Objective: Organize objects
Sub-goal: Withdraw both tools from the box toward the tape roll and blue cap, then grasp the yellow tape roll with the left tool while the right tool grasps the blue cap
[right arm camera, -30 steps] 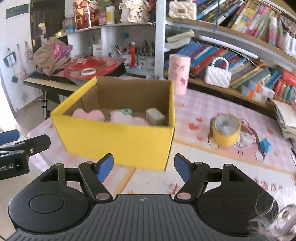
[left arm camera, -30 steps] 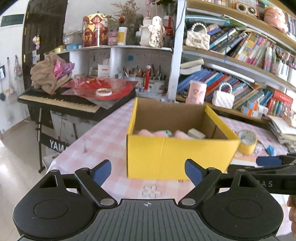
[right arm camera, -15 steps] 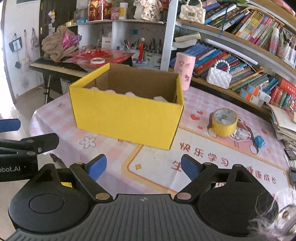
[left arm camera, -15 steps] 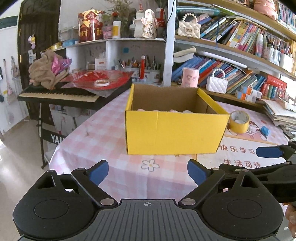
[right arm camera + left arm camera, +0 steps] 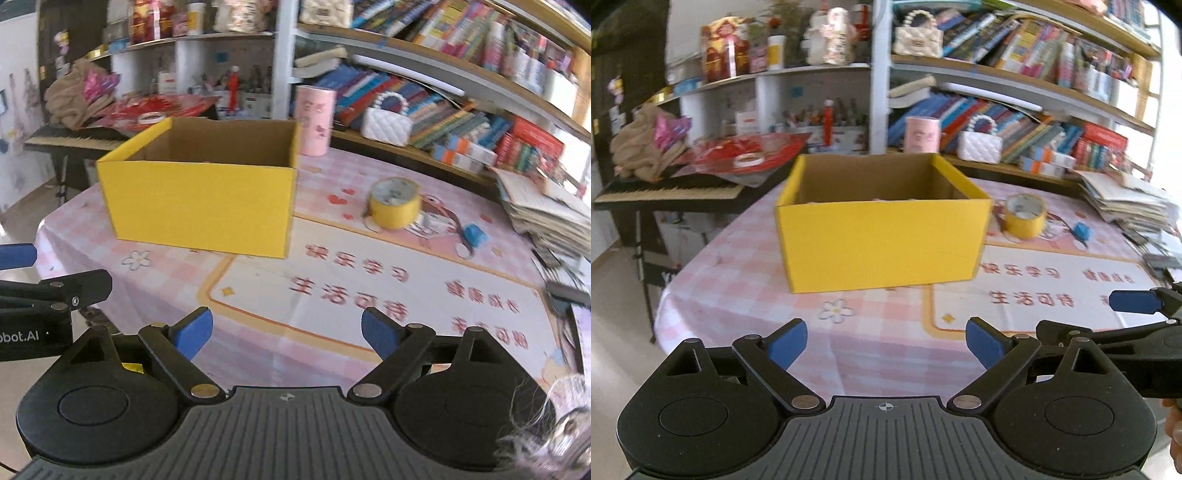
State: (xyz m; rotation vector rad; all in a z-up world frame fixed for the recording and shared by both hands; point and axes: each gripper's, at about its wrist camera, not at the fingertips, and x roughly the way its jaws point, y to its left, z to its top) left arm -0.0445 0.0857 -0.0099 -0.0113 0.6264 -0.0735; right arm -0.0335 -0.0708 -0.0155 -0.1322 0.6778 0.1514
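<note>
A yellow cardboard box (image 5: 882, 245) (image 5: 201, 206) stands open-topped on the pink checked tablecloth (image 5: 746, 280). From this low angle its contents are hidden. My left gripper (image 5: 886, 345) is open and empty, back near the table's front edge. My right gripper (image 5: 286, 336) is also open with nothing between its blue pads, over the printed mat (image 5: 369, 295). A roll of yellow tape (image 5: 1024, 216) (image 5: 394, 203) lies right of the box, and a small blue object (image 5: 474, 233) beyond it. The right gripper's finger (image 5: 1134, 301) shows at the left wrist view's right edge.
A pink cylinder (image 5: 315, 120) stands behind the box. Bookshelves with books and a white handbag (image 5: 386, 123) line the back. A keyboard (image 5: 668, 192) with clutter sits at the left, beyond the table edge. A stack of papers (image 5: 546, 218) lies at the right.
Both grippers have drawn back from the box, which now looks smaller and farther; its contents have dropped out of sight. The right gripper's jaws have widened.
</note>
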